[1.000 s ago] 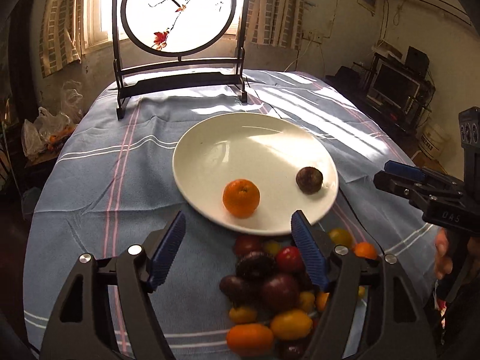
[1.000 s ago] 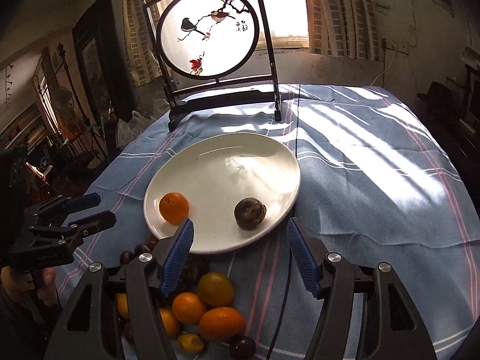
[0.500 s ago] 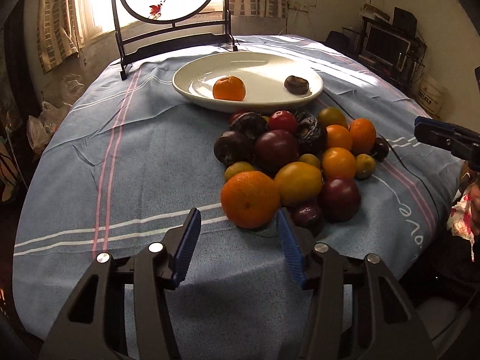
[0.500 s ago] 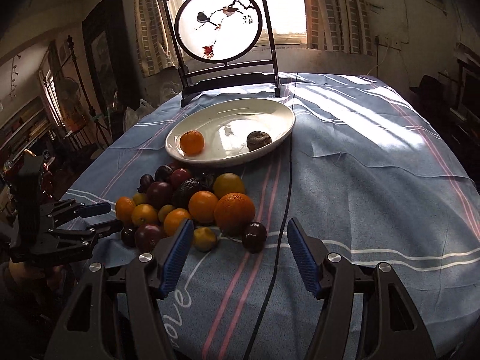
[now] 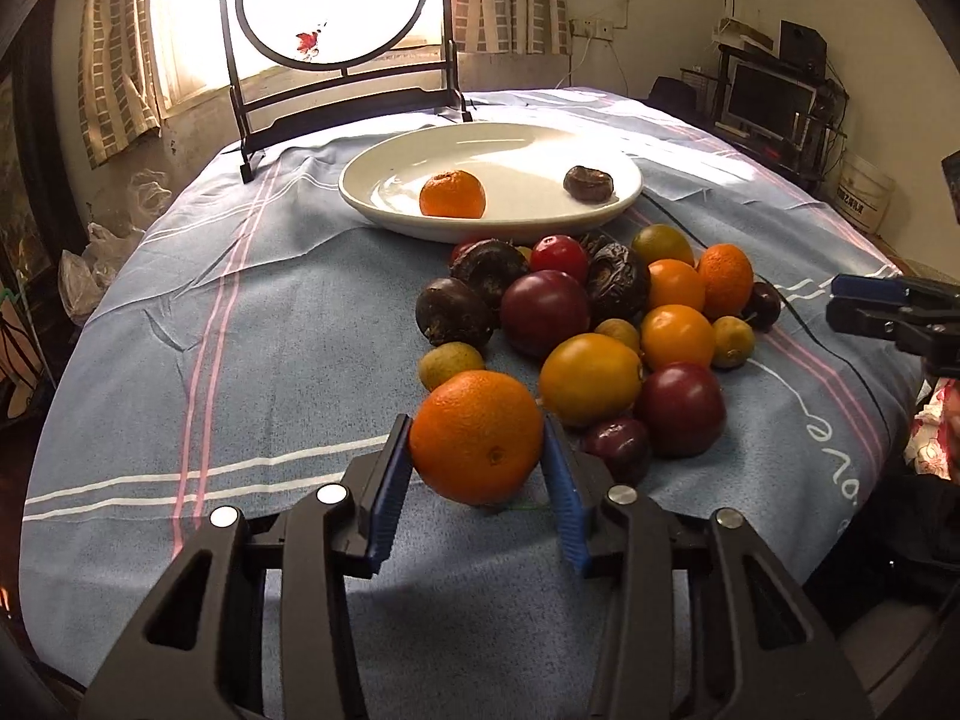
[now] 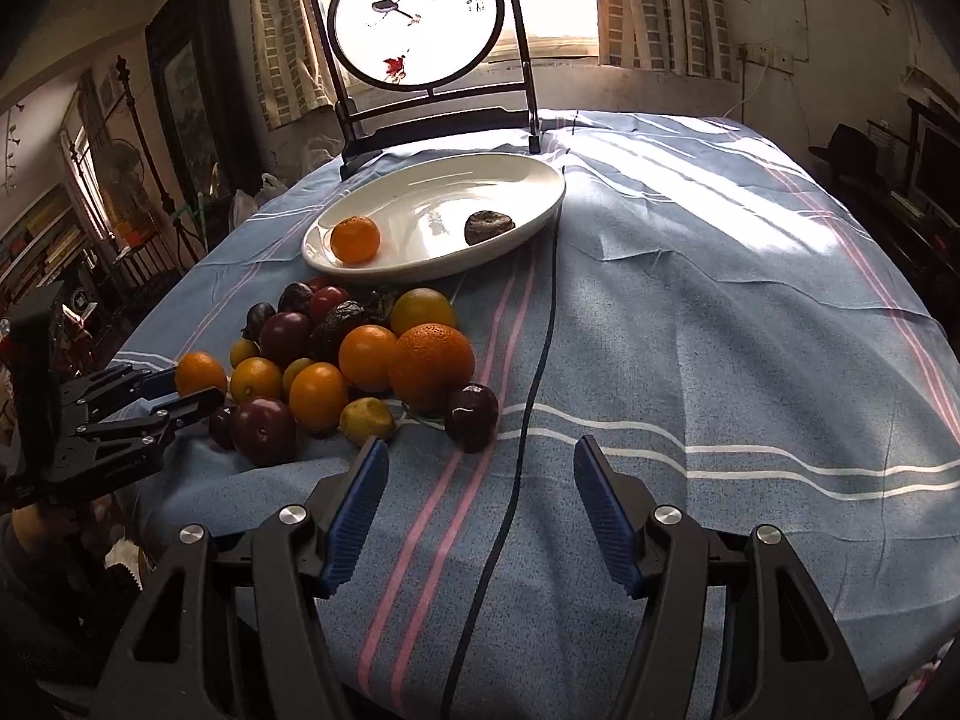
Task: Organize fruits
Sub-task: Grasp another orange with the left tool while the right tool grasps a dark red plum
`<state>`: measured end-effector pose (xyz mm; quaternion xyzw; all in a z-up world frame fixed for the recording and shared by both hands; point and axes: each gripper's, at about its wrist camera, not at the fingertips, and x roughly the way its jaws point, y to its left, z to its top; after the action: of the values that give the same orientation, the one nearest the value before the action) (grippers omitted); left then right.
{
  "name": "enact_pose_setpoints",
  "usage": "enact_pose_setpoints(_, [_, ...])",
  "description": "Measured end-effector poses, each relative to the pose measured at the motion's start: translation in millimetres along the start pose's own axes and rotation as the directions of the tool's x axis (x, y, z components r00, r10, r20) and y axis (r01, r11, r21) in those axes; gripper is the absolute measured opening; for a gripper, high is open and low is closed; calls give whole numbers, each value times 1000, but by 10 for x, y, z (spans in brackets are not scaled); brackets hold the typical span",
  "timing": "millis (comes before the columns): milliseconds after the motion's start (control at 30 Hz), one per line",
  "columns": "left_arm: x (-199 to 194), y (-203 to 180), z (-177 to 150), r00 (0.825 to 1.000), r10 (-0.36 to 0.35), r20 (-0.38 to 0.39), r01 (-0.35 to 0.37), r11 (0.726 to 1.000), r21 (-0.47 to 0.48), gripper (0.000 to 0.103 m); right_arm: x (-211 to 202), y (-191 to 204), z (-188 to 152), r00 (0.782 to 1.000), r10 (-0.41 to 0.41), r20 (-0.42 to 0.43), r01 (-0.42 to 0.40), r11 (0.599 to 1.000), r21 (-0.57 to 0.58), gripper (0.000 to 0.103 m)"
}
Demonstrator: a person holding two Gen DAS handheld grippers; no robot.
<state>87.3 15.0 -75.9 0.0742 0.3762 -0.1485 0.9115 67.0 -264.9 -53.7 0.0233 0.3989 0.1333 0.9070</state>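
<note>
Two fruits sit on the white plate (image 5: 624, 180): a small orange (image 5: 452, 195) and a dark wrinkly fruit (image 5: 588, 183). The plate rests on the blue striped cloth (image 5: 270, 312), in front of a round bird picture on a stand (image 5: 333, 0). Just near the plate lies a pile of fruit (image 5: 600, 324), orange, yellow, red and dark purple ones all touching. The left gripper (image 5: 477, 468) has its blue pads pressed on both sides of a big orange (image 5: 477, 437) at the near edge of the pile. The right gripper (image 6: 480, 480) is spread wide with nothing between its fingers. It hangs over the cloth, just beside the pile. A black cord (image 6: 540, 348) runs across the cloth.
</note>
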Motion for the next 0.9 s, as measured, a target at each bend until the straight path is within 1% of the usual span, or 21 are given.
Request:
enact_pose_setpoints(33, [-60, 19, 4, 1000, -8, 7, 8, 1000, -10, 41, 33, 31, 6, 1000, -8, -3, 8, 1000, -18, 58])
enact_pose_setpoints(100, [-173, 48, 17, 1000, -19, 23, 19, 999, -26, 41, 101, 103, 32, 1000, -26, -5, 25, 998, -61, 54])
enact_pose_setpoints(200, [-289, 75, 30, 999, -18, 38, 19, 999, -37, 42, 225, 164, 83, 999, -31, -25, 29, 996, -89, 44])
enact_pose_setpoints(367, [-343, 93, 12, 999, -25, 43, 28, 998, -54, 42, 418, 183, 129, 997, -42, -63, 37, 996, -87, 41])
enact_pose_setpoints(400, [-336, 91, 9, 999, -27, 41, 29, 998, -54, 42, 444, 173, 130, 997, -40, -69, 35, 996, -80, 38])
enact_pose_setpoints(433, [-329, 87, 6, 999, -27, 40, 29, 998, -54, 42, 468, 160, 129, 996, -35, -78, 29, 997, -73, 31])
enact_pose_setpoints(500, [-315, 92, -3, 999, -30, 38, 32, 998, -56, 42, 476, 126, 122, 996, -20, -82, 16, 999, -50, 26])
enact_pose_setpoints(600, [-316, 104, -4, 999, -34, 39, 36, 997, -63, 42, 377, 70, 120, 999, 1, -52, -2, 1000, -17, 26])
enact_pose_setpoints(767, [-355, 114, 30, 998, -45, 52, 48, 996, -71, 42, 110, 15, 146, 1000, 22, -4, -22, 1000, -4, 26])
enact_pose_setpoints(900, [-380, 117, 129, 996, -61, 63, 65, 995, -73, 42, -183, -74, 321, 995, 58, 76, -59, 998, 18, 26])
